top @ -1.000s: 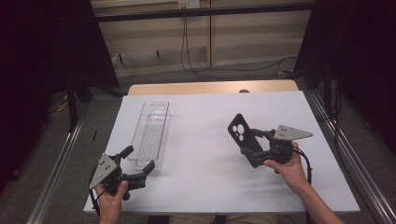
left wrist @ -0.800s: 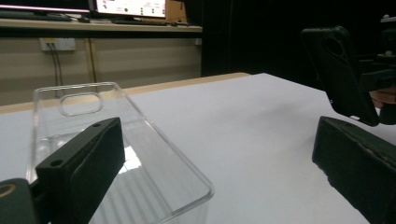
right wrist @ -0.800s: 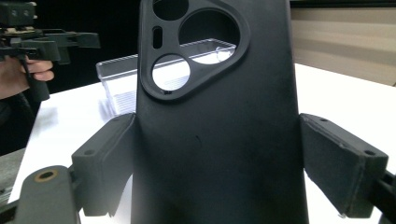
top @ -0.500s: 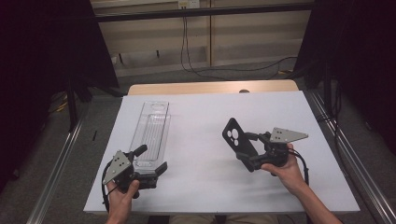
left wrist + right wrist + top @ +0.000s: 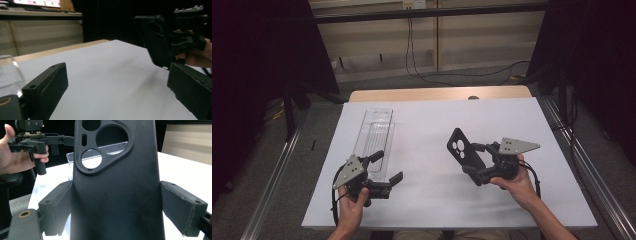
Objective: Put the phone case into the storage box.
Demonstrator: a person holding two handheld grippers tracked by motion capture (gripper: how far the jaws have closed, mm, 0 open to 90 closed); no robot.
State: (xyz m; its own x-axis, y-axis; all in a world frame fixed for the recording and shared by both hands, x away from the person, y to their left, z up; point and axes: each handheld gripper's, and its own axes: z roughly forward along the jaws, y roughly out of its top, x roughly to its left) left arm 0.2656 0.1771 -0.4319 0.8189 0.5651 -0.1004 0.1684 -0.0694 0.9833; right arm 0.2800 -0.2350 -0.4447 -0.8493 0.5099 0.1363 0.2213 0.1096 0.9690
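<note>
A black phone case [image 5: 460, 149] is held upright above the white bench [image 5: 427, 125], clamped between the jaws of the right claw [image 5: 473, 165], on the bench's right half. In the right gripper view the case [image 5: 117, 190] is seen with its camera cut-outs at the top, both jaws pressed against its edges. The left claw [image 5: 387, 167] is held low near the front left of the bench, its jaws spread apart with nothing between them. A clear plastic tray [image 5: 376, 134] lies just beside it, stretching toward the far edge.

black phone case [image 5: 460, 150], upright, above table
</note>
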